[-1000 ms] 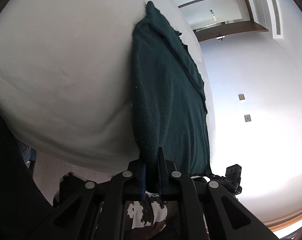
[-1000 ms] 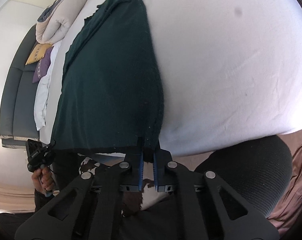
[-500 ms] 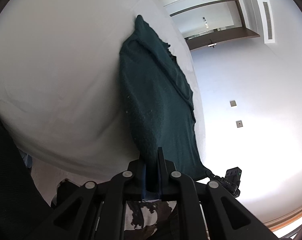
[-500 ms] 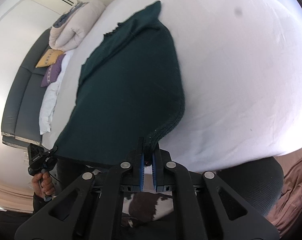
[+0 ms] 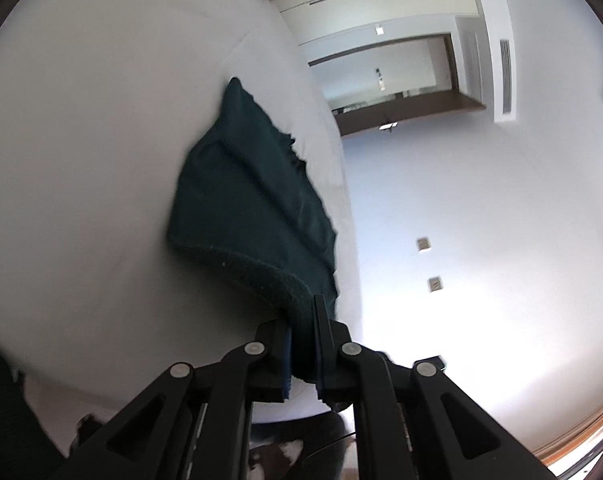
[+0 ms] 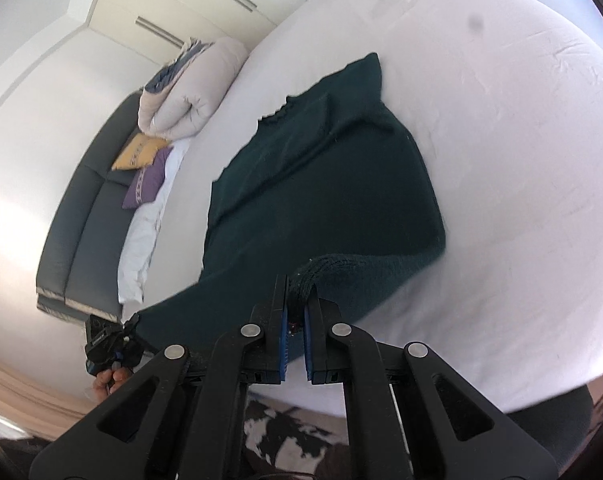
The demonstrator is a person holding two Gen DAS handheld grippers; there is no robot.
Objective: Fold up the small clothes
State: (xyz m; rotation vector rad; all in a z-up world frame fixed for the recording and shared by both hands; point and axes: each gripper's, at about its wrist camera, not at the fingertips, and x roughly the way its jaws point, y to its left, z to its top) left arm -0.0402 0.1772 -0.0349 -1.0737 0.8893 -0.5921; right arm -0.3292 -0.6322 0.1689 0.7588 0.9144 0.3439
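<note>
A dark green knitted garment [image 6: 325, 184] lies spread on a white bed sheet [image 6: 501, 140], its far end flat on the bed and its near hem lifted off the surface. The left gripper [image 5: 303, 320] has its 2 fingers closed on 1 corner of the ribbed hem, the thick knit packed between the black fingers and curling up out of them. The right gripper [image 6: 296, 312] pinches the other hem corner between its blue-lined pads, with a bunched fold of fabric rising just above the fingertips. Between the 2 held corners the hem runs taut, and in the right wrist view the left gripper [image 6: 109, 344] shows at the far corner, held in the person's hand [image 6: 107, 380]. The garment's ragged neckline edge points toward the far side of the bed. Beyond the bed, the right wrist view shows a rolled beige duvet [image 6: 193, 92], a yellow patterned cushion [image 6: 139, 152] and a purple cushion [image 6: 147, 184] resting beside a dark grey sofa [image 6: 77, 216].
</note>
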